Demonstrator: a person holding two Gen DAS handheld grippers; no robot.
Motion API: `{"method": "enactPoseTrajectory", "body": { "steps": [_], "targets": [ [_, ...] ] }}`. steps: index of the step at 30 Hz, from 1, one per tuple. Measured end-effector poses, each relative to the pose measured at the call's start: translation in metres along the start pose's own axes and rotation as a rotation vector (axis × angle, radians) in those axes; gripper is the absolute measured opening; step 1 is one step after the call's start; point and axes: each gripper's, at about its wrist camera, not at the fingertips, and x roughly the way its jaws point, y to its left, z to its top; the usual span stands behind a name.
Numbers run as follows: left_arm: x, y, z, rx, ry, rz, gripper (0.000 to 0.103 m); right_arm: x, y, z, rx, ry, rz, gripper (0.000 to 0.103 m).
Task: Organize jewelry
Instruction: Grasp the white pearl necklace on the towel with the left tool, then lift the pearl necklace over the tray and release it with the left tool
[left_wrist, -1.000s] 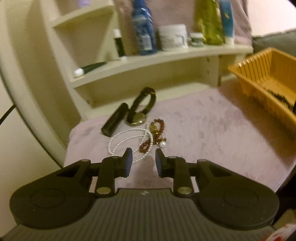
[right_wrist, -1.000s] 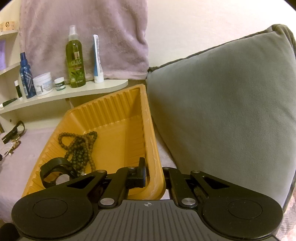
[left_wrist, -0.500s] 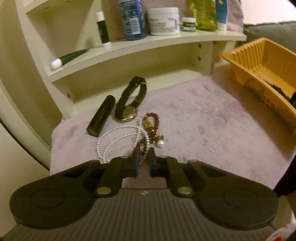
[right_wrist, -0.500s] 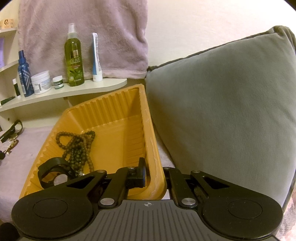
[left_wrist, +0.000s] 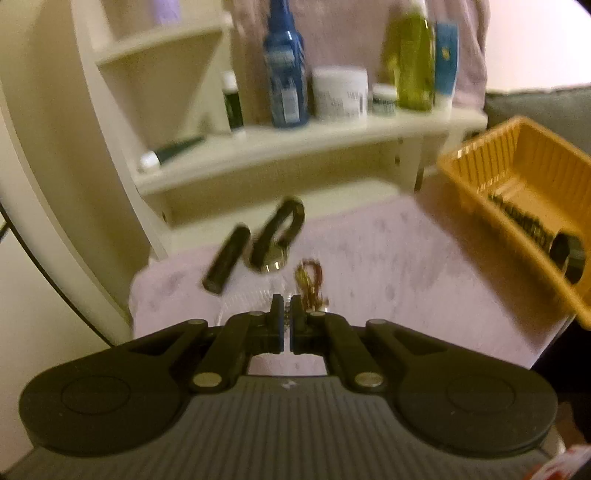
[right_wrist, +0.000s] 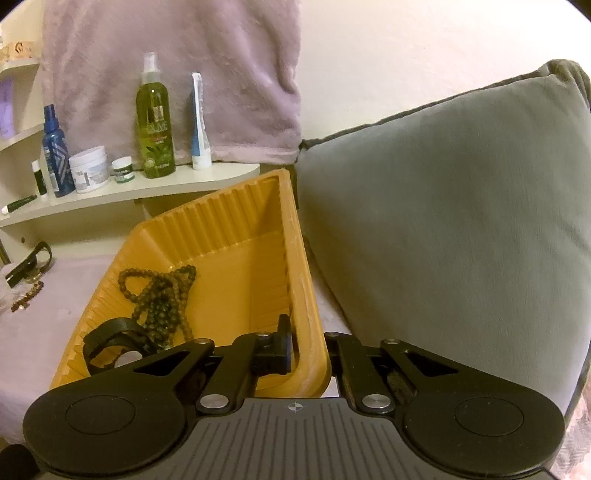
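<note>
In the blurred left wrist view my left gripper (left_wrist: 286, 317) is shut just above the pink cloth, and a strand of the white pearl necklace (left_wrist: 240, 304) appears pinched in it. A brown bead bracelet (left_wrist: 310, 277) lies right behind the fingertips. Farther back are a black watch (left_wrist: 277, 236) and a black tube (left_wrist: 225, 258). My right gripper (right_wrist: 310, 350) is shut on the near right wall of the orange tray (right_wrist: 295, 258), one finger inside and one outside. The tray holds a dark bead necklace (right_wrist: 159, 295) and a black-strapped watch (right_wrist: 110, 339).
A cream shelf (left_wrist: 295, 147) behind the cloth carries bottles, a jar and tubes. A grey cushion (right_wrist: 443, 221) presses against the tray's right side. The orange tray (left_wrist: 480, 173) sits to the right of the jewelry pile, with bare pink cloth (left_wrist: 406, 266) between them.
The left gripper's jaws closed over the pearl strand and the gripper rose, pulling back from the pile. The right gripper kept its hold on the tray wall and stayed put.
</note>
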Motion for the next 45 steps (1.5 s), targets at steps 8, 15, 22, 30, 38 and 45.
{"method": "enactPoseTrajectory", "body": {
  "steps": [8,15,22,30,38,45],
  "targets": [
    [-0.039,0.006,0.041,-0.025,-0.1,-0.012,0.002,-0.005,0.002,0.002,0.0,-0.012,0.01,0.005],
    [-0.064,-0.007,0.072,-0.028,-0.171,-0.024,0.002,-0.006,0.004,0.004,-0.003,-0.02,0.012,0.005],
    [-0.078,-0.036,0.097,-0.01,-0.235,-0.089,0.002,-0.007,0.005,0.006,-0.001,-0.025,0.016,0.005],
    [-0.088,-0.083,0.124,0.012,-0.298,-0.202,0.002,-0.007,0.005,0.006,0.008,-0.027,0.018,0.005],
    [-0.091,-0.133,0.143,0.034,-0.335,-0.319,0.002,-0.007,0.004,0.006,0.008,-0.027,0.02,0.005],
    [-0.091,-0.171,0.15,0.054,-0.339,-0.403,0.002,-0.007,0.004,0.006,0.01,-0.027,0.02,0.005]
  ]
}}
